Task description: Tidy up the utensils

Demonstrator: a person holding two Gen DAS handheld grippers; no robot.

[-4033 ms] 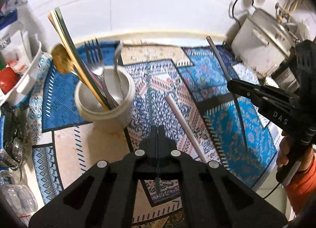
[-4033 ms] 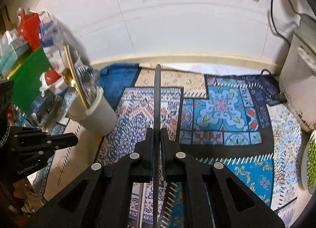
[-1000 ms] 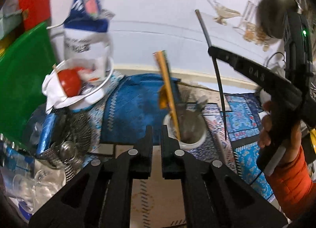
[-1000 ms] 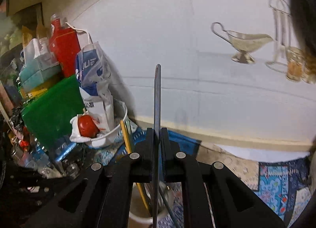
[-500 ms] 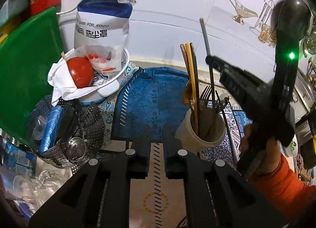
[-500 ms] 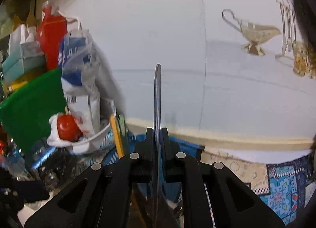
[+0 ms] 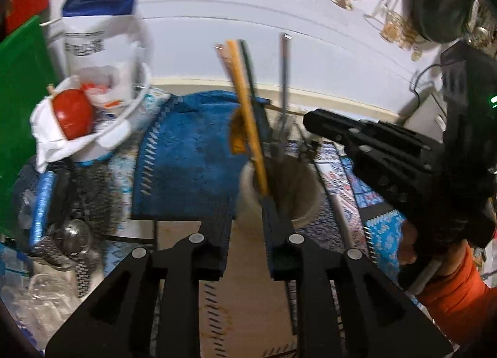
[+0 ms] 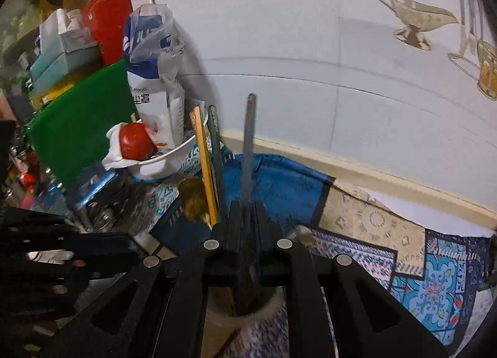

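1. Right gripper (image 8: 248, 218): jaws pressed together on a grey utensil (image 8: 249, 140), whose handle stands upright above the fingers. Its lower end goes down toward the white utensil cup (image 8: 248, 317) directly below; the tip is hidden by the fingers.
2. Left gripper (image 7: 247, 227): jaws opening, narrowly parted, with nothing gripped between them.
3. In the left wrist view the cup sits at 1 o'clock from the left fingertips, just beyond them, on the patterned mat (image 7: 186, 156).
4. The cup holds a gold utensil (image 7: 245, 115), a dark green one beside it, and forks, blurred.
5. At 10 o'clock from the cup stands a white bowl (image 7: 121, 128) with a red tomato (image 7: 73, 114).
6. A hand in an orange sleeve (image 7: 453, 296) carries the right gripper.
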